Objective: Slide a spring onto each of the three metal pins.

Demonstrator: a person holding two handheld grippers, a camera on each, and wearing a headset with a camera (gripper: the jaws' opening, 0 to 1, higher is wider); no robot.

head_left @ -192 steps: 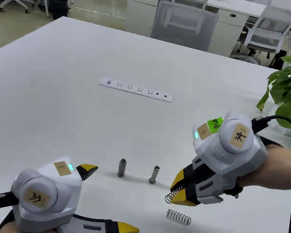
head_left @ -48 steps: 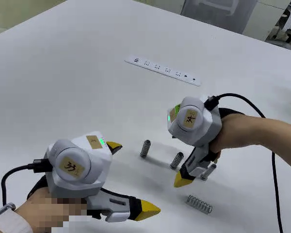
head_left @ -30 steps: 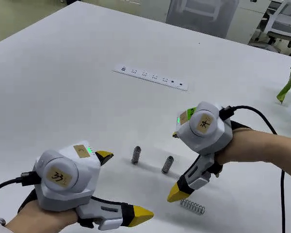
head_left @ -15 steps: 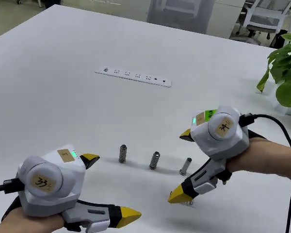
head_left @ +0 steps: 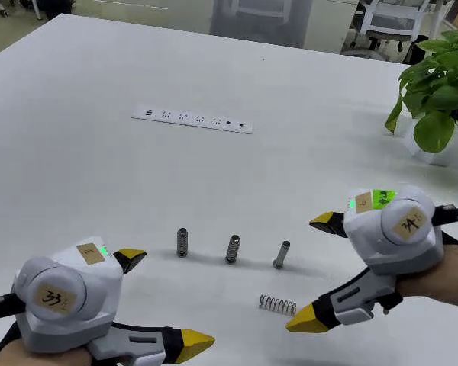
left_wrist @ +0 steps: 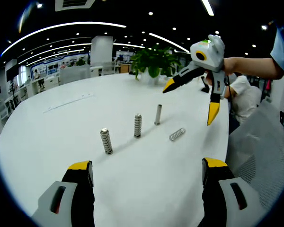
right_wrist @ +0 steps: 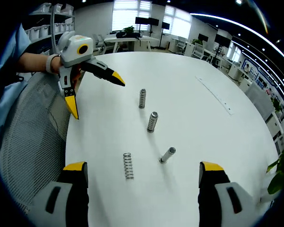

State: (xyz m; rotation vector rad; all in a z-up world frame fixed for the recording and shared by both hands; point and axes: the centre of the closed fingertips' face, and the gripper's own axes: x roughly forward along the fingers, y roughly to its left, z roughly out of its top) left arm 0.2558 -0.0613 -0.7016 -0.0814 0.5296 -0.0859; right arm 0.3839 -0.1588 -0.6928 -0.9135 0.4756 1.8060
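Observation:
Three metal pins stand in a row on the white table. The left pin (head_left: pixel 182 242) and the middle pin (head_left: pixel 233 249) each wear a spring. The right pin (head_left: pixel 281 255) is bare. A loose spring (head_left: pixel 278 305) lies flat just in front of it. My right gripper (head_left: pixel 314 273) hovers open and empty to the right of the loose spring. My left gripper (head_left: pixel 164 301) is open and empty at the near left. In the right gripper view the bare pin (right_wrist: pixel 167 154) and loose spring (right_wrist: pixel 128 165) sit between my jaws. The left gripper view shows the sprung pins (left_wrist: pixel 106 141) ahead.
A white power strip (head_left: pixel 192 120) lies further back on the table. A potted plant (head_left: pixel 435 99) stands at the far right edge. Office chairs stand beyond the far edge. A black cable trails from each gripper.
The spring my right gripper held 6.4 s ago now sits on the middle pin. That gripper has opened and drawn back to the right, uncovering the bare pin. The head camera shifted.

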